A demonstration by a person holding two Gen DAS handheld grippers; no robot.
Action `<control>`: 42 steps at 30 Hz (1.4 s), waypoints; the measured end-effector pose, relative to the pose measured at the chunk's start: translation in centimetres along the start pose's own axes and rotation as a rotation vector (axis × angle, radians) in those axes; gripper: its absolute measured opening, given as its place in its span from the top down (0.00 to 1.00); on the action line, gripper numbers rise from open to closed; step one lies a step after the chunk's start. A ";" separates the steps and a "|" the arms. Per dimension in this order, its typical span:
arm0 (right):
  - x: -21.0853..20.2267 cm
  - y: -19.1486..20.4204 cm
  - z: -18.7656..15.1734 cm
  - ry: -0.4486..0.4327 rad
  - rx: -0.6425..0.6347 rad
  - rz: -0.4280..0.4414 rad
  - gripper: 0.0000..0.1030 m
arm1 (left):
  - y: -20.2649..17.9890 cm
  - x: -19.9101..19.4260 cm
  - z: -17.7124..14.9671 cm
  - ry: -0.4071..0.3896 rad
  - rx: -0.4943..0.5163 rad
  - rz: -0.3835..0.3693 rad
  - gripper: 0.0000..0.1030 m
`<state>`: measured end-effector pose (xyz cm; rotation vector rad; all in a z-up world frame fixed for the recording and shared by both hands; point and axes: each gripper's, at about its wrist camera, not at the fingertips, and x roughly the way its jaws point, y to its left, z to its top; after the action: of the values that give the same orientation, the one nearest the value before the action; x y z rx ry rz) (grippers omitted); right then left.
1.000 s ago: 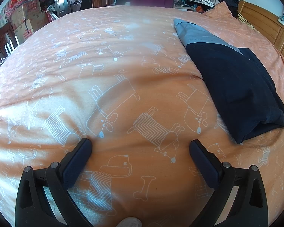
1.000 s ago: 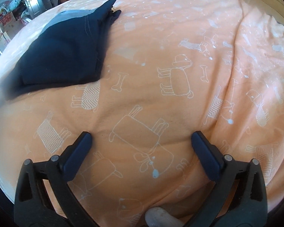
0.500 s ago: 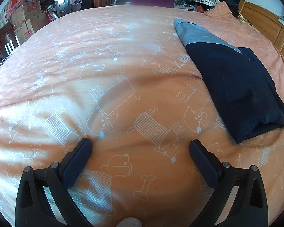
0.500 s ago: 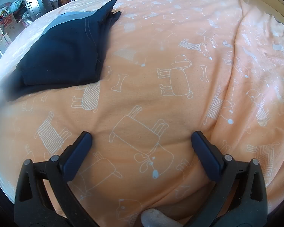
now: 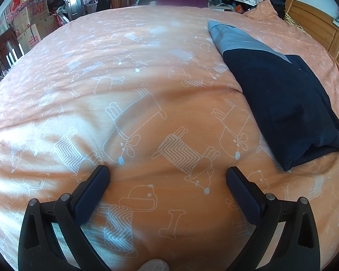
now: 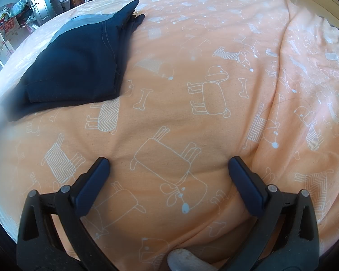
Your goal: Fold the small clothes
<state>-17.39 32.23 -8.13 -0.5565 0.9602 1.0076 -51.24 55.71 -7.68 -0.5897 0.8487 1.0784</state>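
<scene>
both grippers' fingers (image 5: 95,192) (image 6: 246,187) wide apart, empty, unmoved over bedspread (image 5: 147,67); folded garment (image 5: 282,103) unchanged

My left camera looks low across the bedspread (image 5: 147,113), garment (image 5: 282,103) at its right; my right camera sees that garment (image 6: 74,67) at its left.

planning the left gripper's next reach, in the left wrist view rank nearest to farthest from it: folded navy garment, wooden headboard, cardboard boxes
1. The folded navy and grey garment, on the orange dog-print bedspread, ahead and right of the open left gripper.
2. and 3. Wooden headboard, far right, and cardboard boxes, far left: too close to call.
</scene>
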 end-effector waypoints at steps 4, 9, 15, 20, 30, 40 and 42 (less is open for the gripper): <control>-0.1 0.0 0.0 0.000 0.003 0.001 0.00 | 0.1 0.0 0.2 0.006 -0.006 -0.004 0.00; -0.1 0.1 0.2 -0.002 0.008 0.003 0.00 | 0.4 -0.1 0.1 -0.002 -0.024 -0.019 0.00; -0.2 0.0 0.3 -0.010 0.029 0.012 0.00 | 1.3 -0.5 0.4 -0.002 -0.073 -0.077 0.00; -0.2 0.1 0.2 -0.011 0.028 0.010 0.00 | 1.4 -1.0 0.7 0.002 -0.082 -0.083 0.00; -2.1 0.9 1.0 -0.036 -0.007 0.037 0.00 | -4.0 -12.4 2.5 -0.275 0.070 -0.025 0.00; -23.6 6.4 5.7 -0.575 -0.096 0.021 0.00 | -8.1 -32.3 4.6 -0.852 0.133 0.084 0.00; -26.1 6.5 6.3 -0.604 -0.063 0.051 0.00 | -7.8 -35.5 4.4 -0.942 0.099 0.013 0.00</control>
<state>-25.85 28.26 17.85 -0.2497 0.4080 1.1634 -50.52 38.02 24.31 0.0450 0.0755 1.1521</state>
